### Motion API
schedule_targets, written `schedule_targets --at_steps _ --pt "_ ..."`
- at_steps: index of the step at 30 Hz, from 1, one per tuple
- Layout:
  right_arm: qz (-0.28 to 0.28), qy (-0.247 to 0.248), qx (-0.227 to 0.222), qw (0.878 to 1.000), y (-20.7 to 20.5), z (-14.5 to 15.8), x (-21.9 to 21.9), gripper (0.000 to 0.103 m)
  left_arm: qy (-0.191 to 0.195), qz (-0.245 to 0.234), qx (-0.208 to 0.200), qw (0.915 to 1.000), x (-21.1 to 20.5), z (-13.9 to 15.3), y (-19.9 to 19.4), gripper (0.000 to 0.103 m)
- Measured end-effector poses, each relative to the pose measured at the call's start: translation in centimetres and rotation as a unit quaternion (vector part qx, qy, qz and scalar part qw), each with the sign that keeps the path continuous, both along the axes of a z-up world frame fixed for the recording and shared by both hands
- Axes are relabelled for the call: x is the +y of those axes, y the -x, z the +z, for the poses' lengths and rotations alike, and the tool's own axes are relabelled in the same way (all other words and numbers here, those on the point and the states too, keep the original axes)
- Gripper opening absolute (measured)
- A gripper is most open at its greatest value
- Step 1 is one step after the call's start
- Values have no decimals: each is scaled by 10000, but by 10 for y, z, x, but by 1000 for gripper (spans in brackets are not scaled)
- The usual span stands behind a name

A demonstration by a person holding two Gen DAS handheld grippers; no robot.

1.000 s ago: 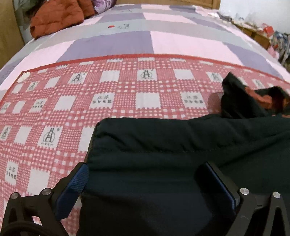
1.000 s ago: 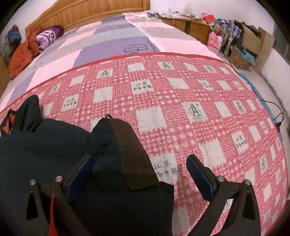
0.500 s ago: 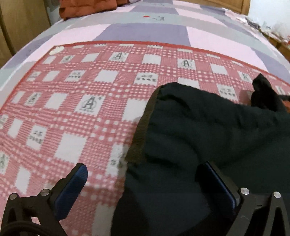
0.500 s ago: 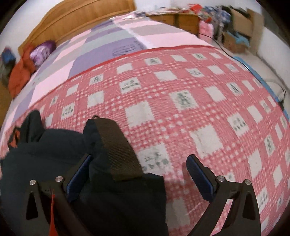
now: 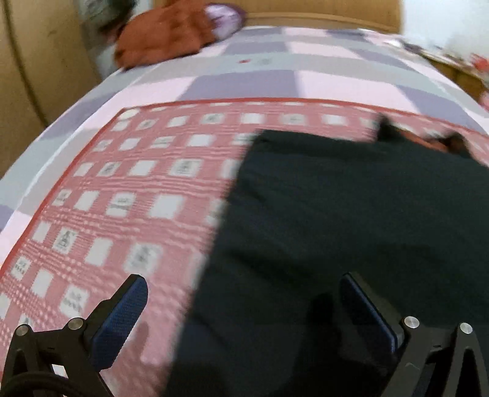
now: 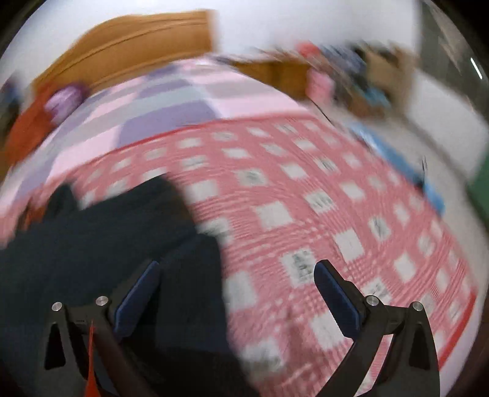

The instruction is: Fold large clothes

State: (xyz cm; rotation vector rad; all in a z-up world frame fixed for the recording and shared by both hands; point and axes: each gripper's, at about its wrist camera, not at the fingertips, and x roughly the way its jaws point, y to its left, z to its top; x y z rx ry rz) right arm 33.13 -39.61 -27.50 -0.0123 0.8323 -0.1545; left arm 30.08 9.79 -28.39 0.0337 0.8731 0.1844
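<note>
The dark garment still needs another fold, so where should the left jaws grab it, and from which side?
Probably the dark garment is best taken at its left edge, where the cloth ends on the red checked sheet. That border lies flat, exposed and roughly straight, so the open left gripper could come in from the bare sheet side. Motion blur hides any hem detail.

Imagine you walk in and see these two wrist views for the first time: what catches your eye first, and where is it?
First comes the dark garment, spread over the near half of the red-and-white checked sheet on the bed. Next, the two open grippers frame it: the left gripper straddles its left edge, the right gripper its right edge. Far back by the wooden headboard lies a rust-orange bundle of clothing.
</note>
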Motion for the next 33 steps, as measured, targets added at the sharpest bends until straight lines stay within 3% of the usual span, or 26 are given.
schedule_targets --at_steps 3,5,7,10,13,19,21,23,25,28,33 --pt "994 102 36 9950 35 1 63 102 -15 -449 -4 9990 -49 2 25 103" --pt "1747 199 153 9843 54 -3 114 102 159 -844 -78 9963 -90 6 34 103" --pt "2121 258 105 9768 63 -6 147 102 279 -1107 -90 9934 -121 8 34 103" --pt "2171 294 217 9755 56 -13 163 102 87 -1201 128 9926 -144 -6 18 103" --pt "1857 232 421 9814 41 -28 124 102 388 -1064 226 9933 -124 -19 12 103" --pt "596 70 551 9967 47 -38 -26 102 58 -252 353 9990 -60 -26 31 103" --pt "53 -65 700 9975 55 -41 -69 102 -127 248 523 9982 -28 -30 42 103" --pt "-501 321 1067 9925 66 -48 -100 102 -233 599 694 9955 -3 -34 51 103" --pt "-753 247 1301 9883 84 -52 -120 100 -444 892 847 9914 11 -33 59 103" --pt "-659 248 1075 9917 122 -32 -122 100 -483 1133 947 9879 18 -25 72 103" --pt "-206 89 956 9952 167 10 -81 100 -358 752 713 9940 -15 24 106 103"
